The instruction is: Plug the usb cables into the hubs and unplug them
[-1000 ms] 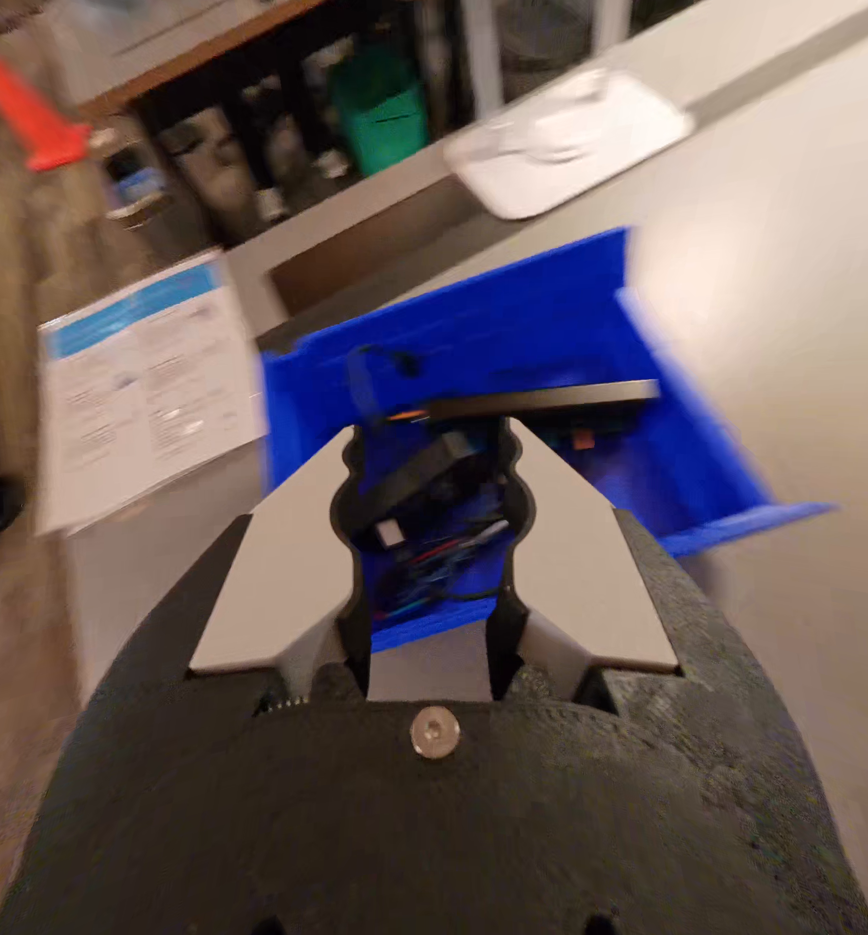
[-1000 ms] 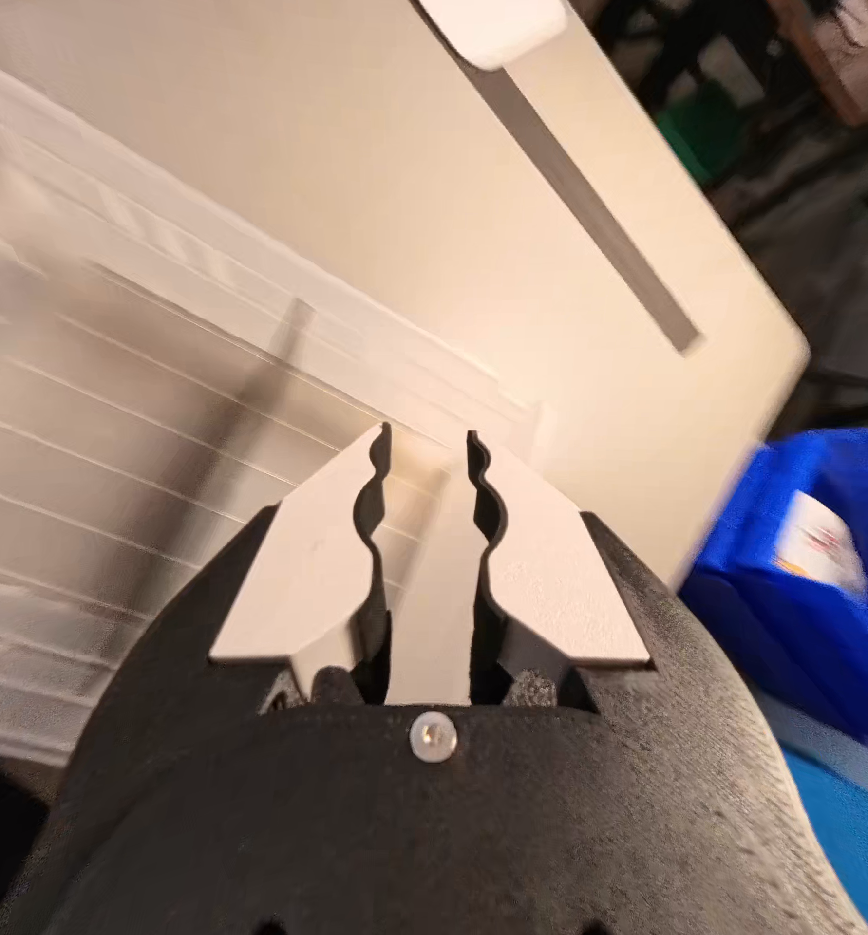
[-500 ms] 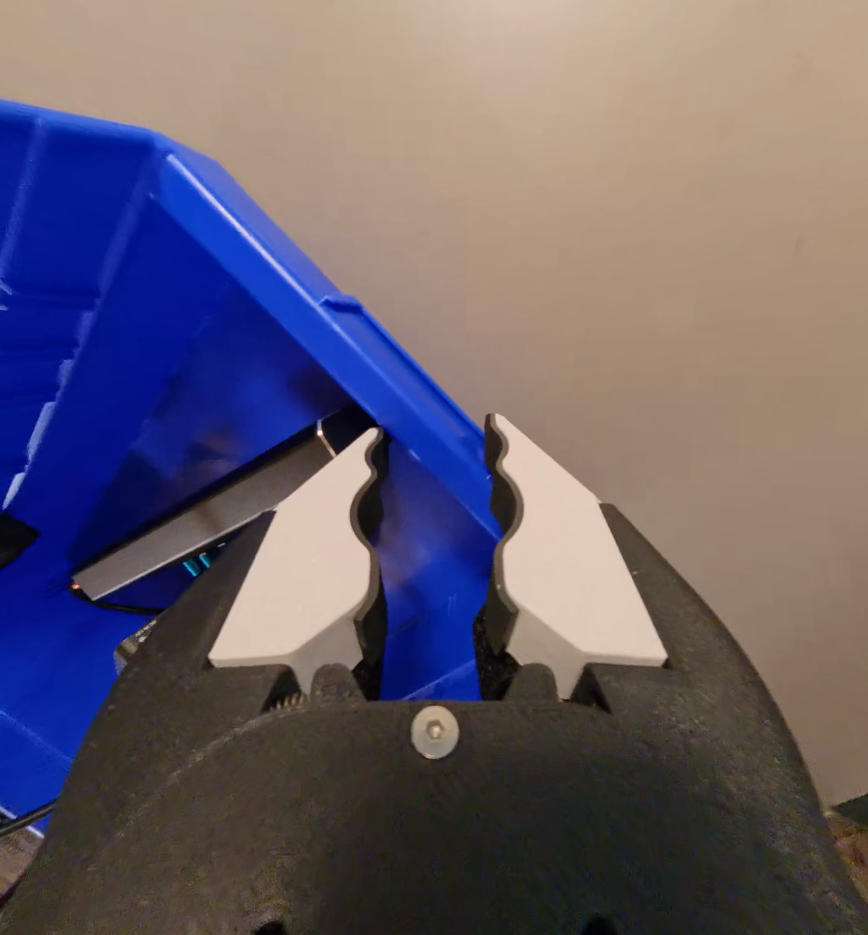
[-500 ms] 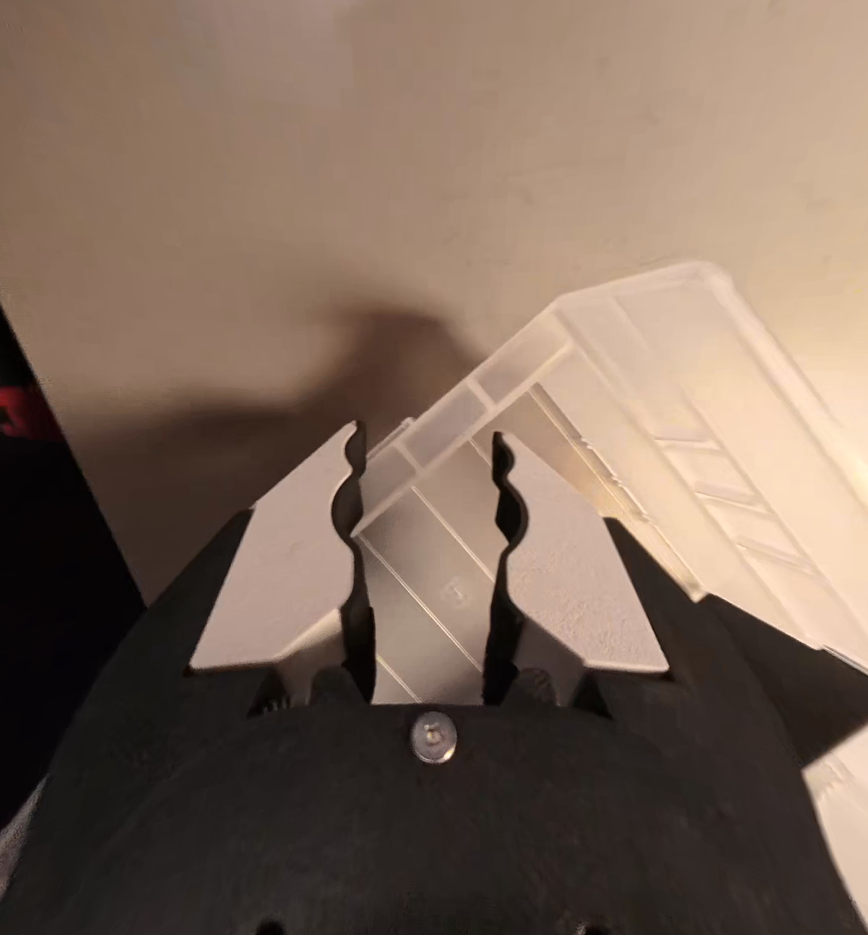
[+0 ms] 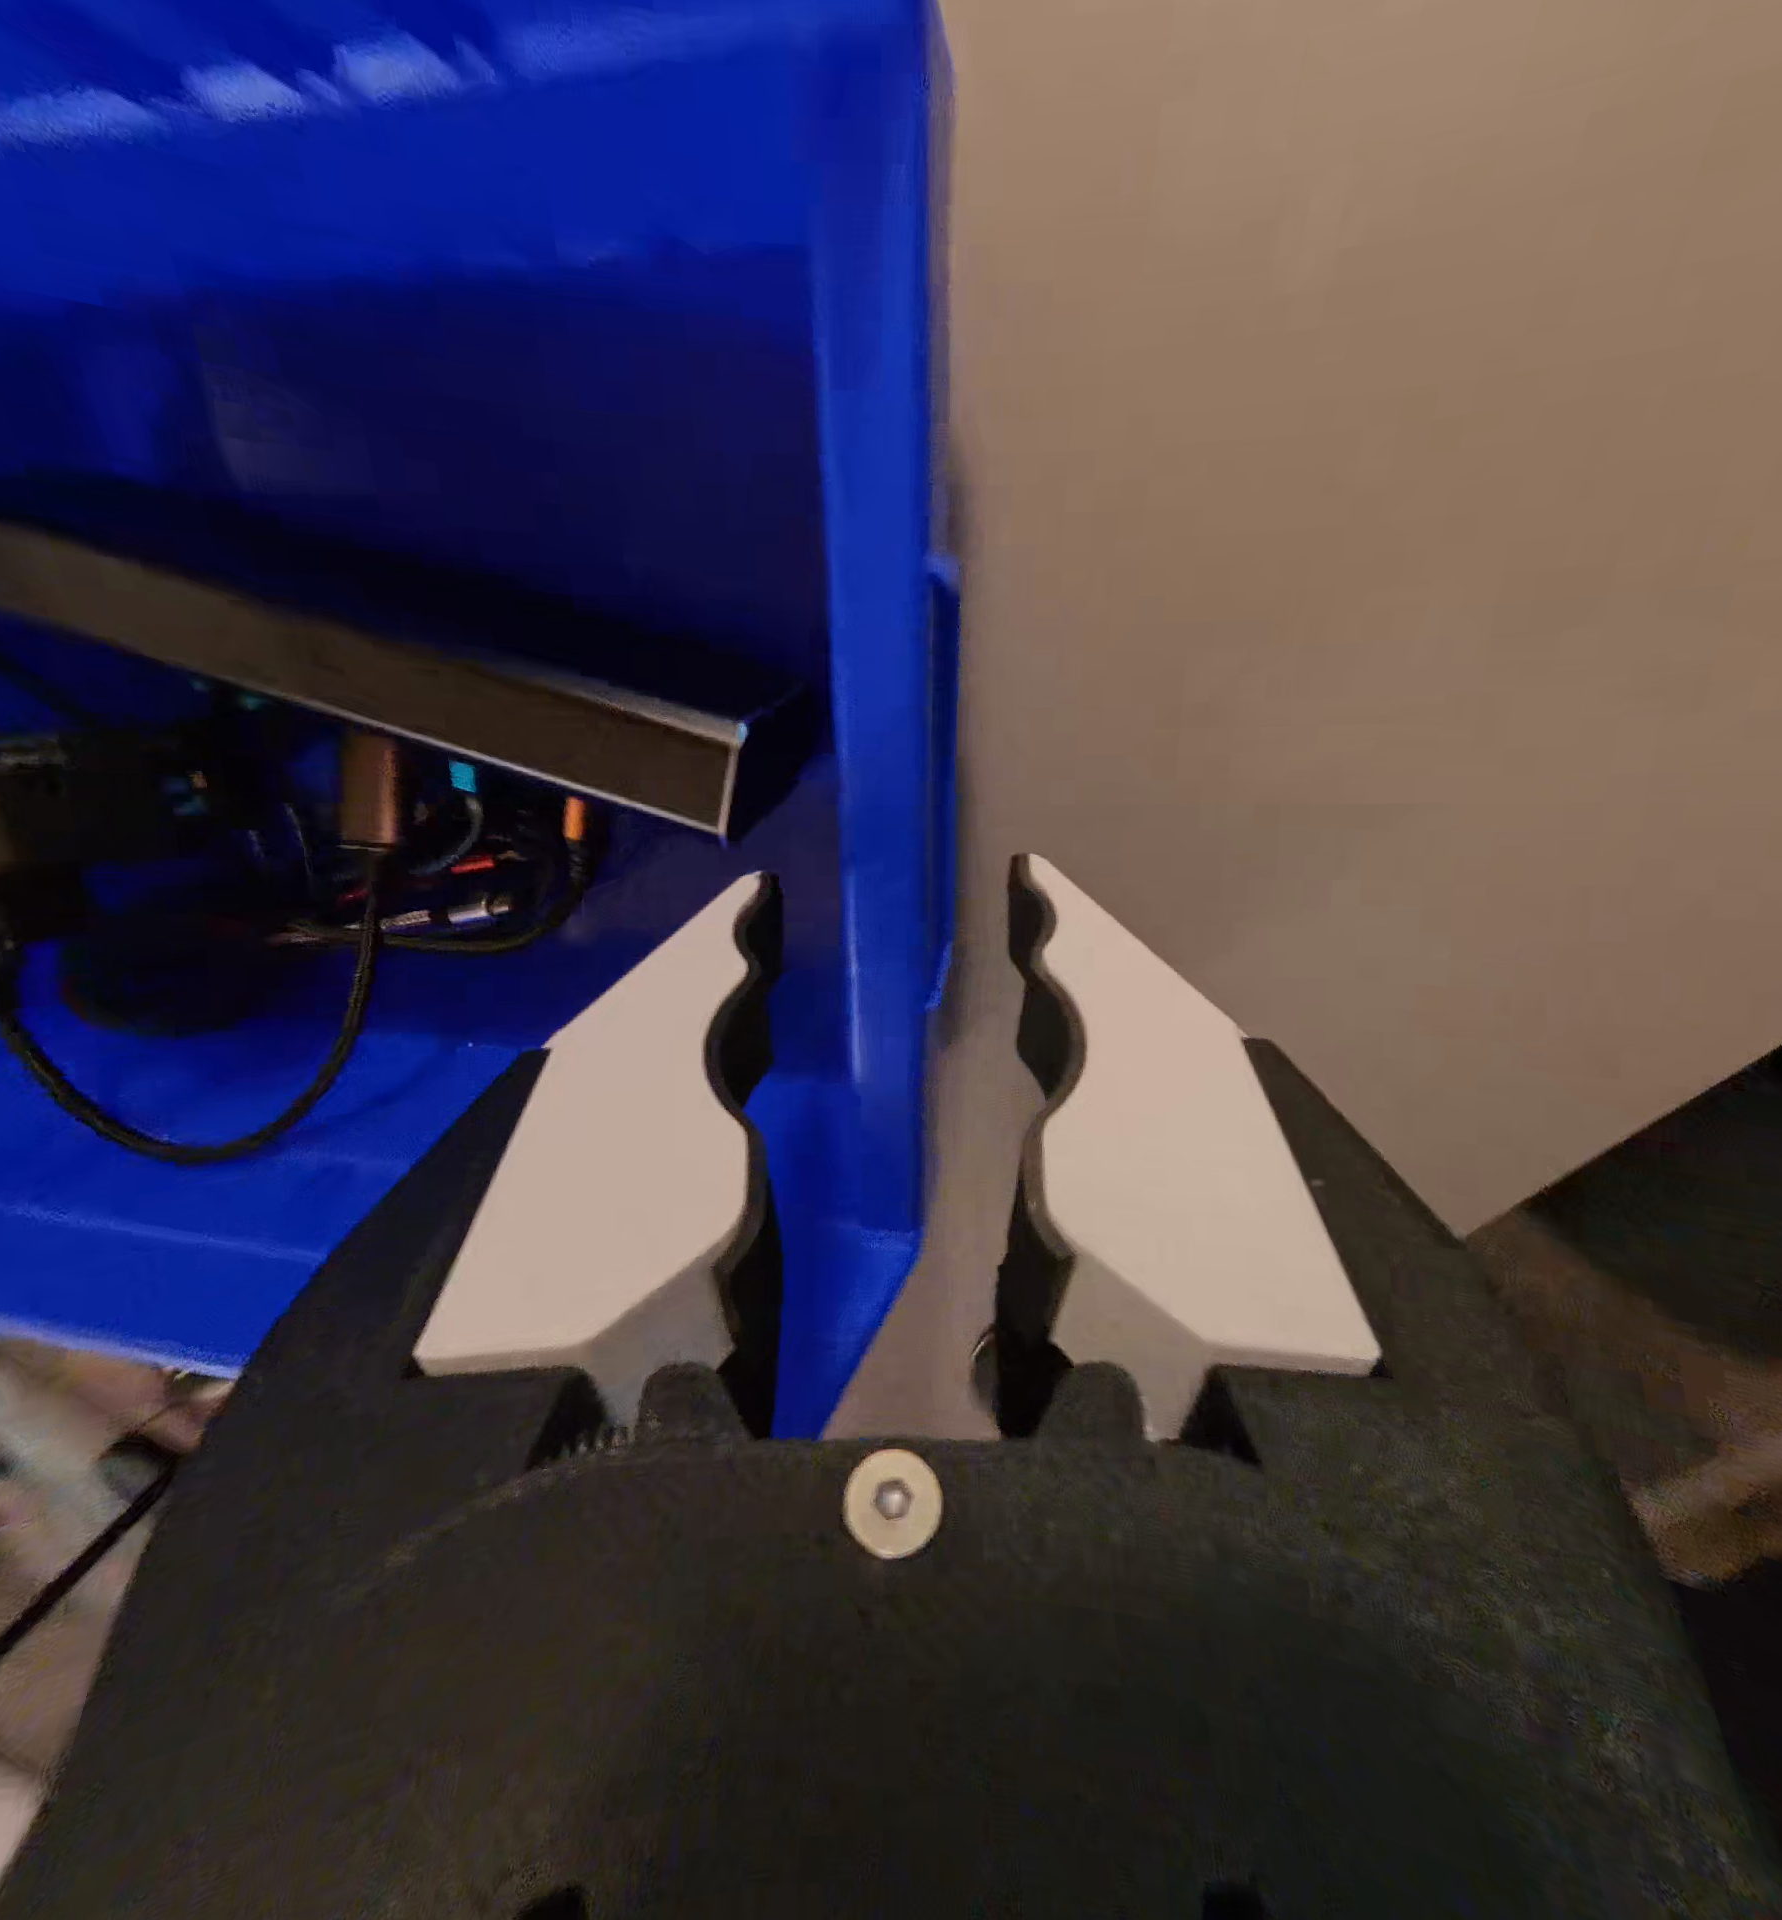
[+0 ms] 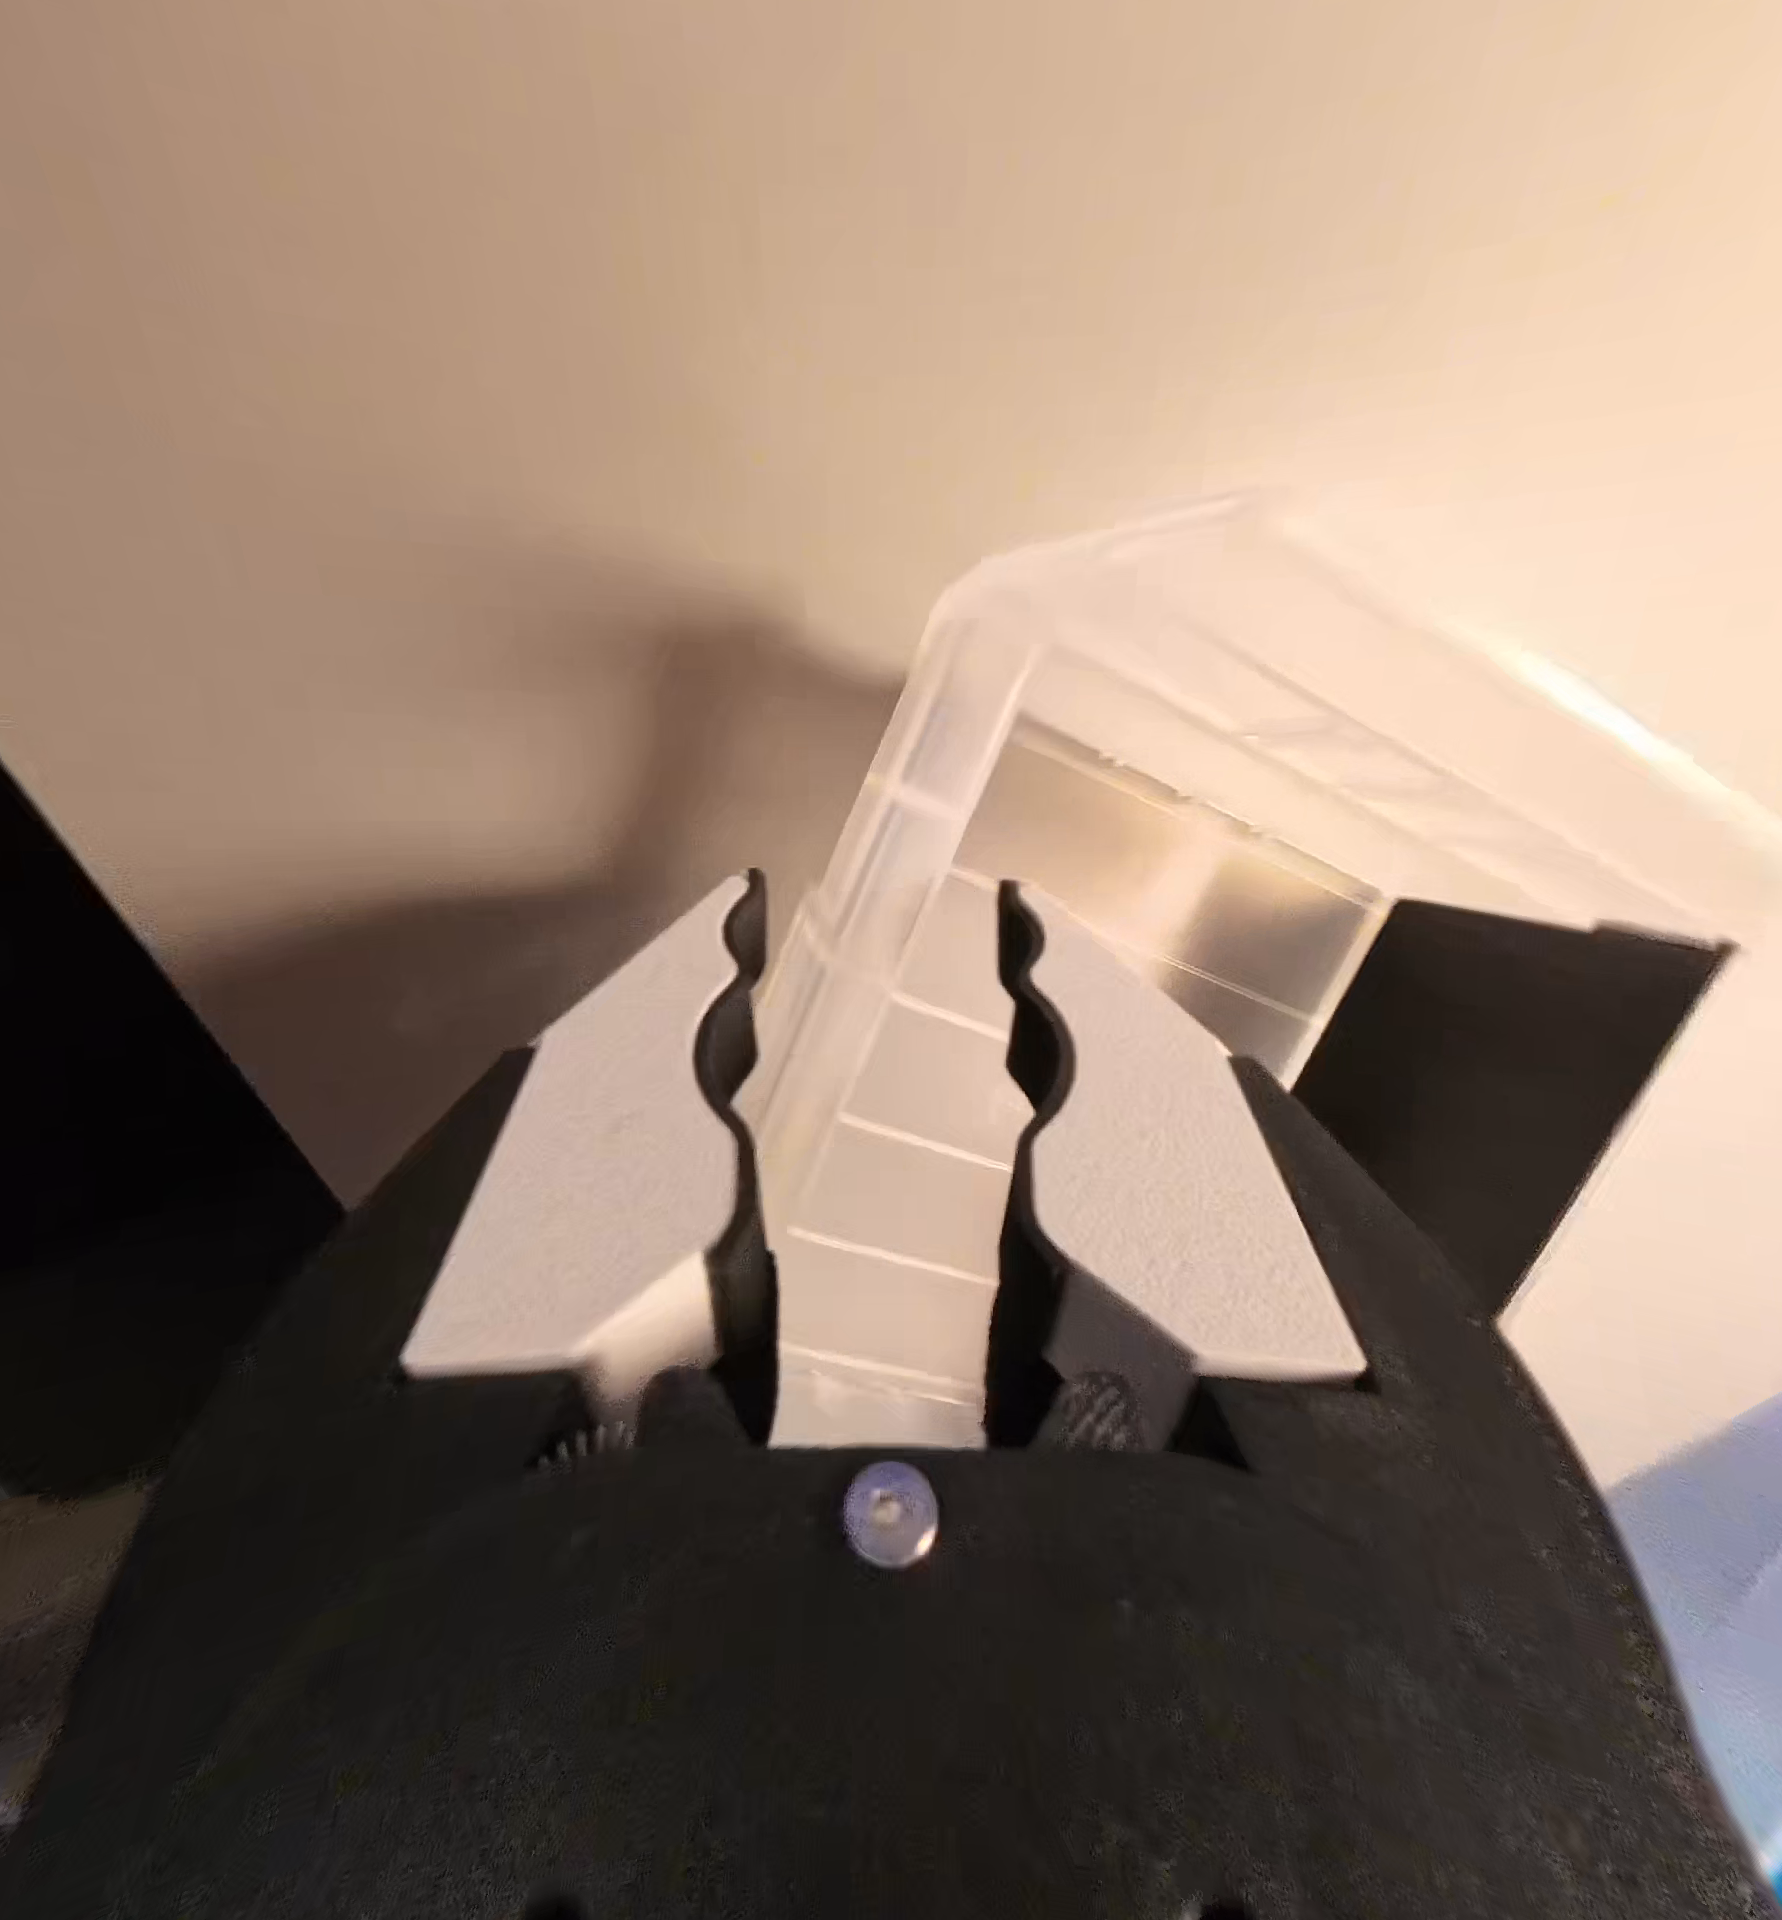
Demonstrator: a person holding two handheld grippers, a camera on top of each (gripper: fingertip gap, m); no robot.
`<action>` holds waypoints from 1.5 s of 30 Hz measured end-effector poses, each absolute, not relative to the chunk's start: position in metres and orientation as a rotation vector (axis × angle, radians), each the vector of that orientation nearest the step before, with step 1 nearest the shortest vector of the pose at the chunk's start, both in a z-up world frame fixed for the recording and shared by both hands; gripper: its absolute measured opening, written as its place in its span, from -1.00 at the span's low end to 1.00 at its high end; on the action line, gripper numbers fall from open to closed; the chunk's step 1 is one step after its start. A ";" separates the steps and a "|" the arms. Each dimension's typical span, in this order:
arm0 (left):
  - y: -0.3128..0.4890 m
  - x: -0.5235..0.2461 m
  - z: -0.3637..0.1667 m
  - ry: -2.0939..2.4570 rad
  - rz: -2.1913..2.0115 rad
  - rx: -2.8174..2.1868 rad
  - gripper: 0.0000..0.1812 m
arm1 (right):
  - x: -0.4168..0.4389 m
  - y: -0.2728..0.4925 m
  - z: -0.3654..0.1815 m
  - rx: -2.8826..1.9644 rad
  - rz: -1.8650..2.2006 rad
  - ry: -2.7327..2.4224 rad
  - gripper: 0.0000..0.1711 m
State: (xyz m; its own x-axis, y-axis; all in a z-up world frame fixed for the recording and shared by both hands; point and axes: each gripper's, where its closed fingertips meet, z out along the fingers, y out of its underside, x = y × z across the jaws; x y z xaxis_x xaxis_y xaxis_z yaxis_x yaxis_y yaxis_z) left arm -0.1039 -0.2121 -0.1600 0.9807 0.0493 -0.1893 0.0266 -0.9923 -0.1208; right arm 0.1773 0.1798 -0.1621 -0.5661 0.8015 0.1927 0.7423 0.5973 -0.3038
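On a beige table [image 5: 1386, 520], both grippers' jaws gape, straddling blue bin [image 5: 882, 623] and clear box [image 6: 866, 1039] walls.

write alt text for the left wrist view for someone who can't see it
The open left gripper straddles the right side wall of a blue bin on a beige table. Inside the bin a long dark hub lies slanted above a blurry tangle of black cables.
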 end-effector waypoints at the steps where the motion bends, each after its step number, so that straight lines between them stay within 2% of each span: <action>1: -0.204 -0.102 -0.152 -0.121 0.316 -2.901 -0.41 | 0.175 0.181 -0.156 -1.324 0.322 -2.431 -0.42; 6: -0.122 -0.112 -0.113 -0.500 0.390 -2.231 -0.20 | 0.144 0.180 -0.130 -1.566 0.504 -1.888 -0.21; 9: -0.088 -0.124 -0.117 -0.635 0.455 -2.053 -0.13 | 0.122 0.184 -0.127 -1.581 0.424 -1.616 -0.13; 12: -0.074 -0.144 -0.129 -0.674 0.704 -2.045 -0.18 | 0.113 0.206 -0.124 -1.571 0.278 -1.387 -0.26; 15: -0.082 -0.150 -0.130 -0.649 0.868 -2.055 -0.48 | 0.118 0.222 -0.130 -1.547 0.223 -1.325 -0.56; 16: -0.088 -0.148 -0.128 -0.639 0.861 -2.049 -0.60 | 0.122 0.223 -0.129 -1.524 0.247 -1.323 -0.58; 20: -0.125 -0.127 -0.131 -0.648 0.826 -2.055 -0.71 | 0.156 0.230 -0.129 -1.504 0.291 -1.339 -0.62; 23: -0.162 -0.113 -0.131 -0.686 0.872 -2.070 -0.81 | 0.192 0.243 -0.131 -1.570 0.286 -1.309 -0.82; 24: -0.170 -0.111 -0.131 -0.703 0.886 -2.064 -0.82 | 0.201 0.247 -0.131 -1.582 0.286 -1.290 -0.83; 27: -0.174 -0.113 -0.127 -0.720 0.904 -2.007 -0.65 | 0.209 0.257 -0.128 -1.597 0.347 -1.220 -0.66; 29: -0.172 -0.122 -0.132 -0.720 0.942 -2.008 -0.65 | 0.206 0.266 -0.128 -1.601 0.345 -1.177 -0.66; 30: -0.173 -0.127 -0.135 -0.717 0.974 -2.012 -0.76 | 0.205 0.271 -0.128 -1.596 0.324 -1.156 -0.70; 31: -0.174 -0.128 -0.136 -0.711 0.980 -2.007 -0.75 | 0.204 0.275 -0.128 -1.589 0.302 -1.138 -0.80; 35: -0.198 -0.124 -0.133 -0.751 1.057 -1.988 -0.92 | 0.215 0.289 -0.126 -1.580 0.238 -1.076 -0.95; 45: -0.269 -0.103 -0.132 -0.732 1.004 -1.967 -0.90 | 0.225 0.320 -0.126 -1.574 0.309 -1.132 -0.95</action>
State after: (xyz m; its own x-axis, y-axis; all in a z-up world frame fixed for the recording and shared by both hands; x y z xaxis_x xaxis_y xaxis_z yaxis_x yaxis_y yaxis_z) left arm -0.1032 -0.2693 -0.1323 0.5192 0.7627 -0.3858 0.1348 -0.5188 -0.8442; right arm 0.2249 0.3199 -0.1262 0.5063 0.7845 0.3582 0.4937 0.0769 -0.8662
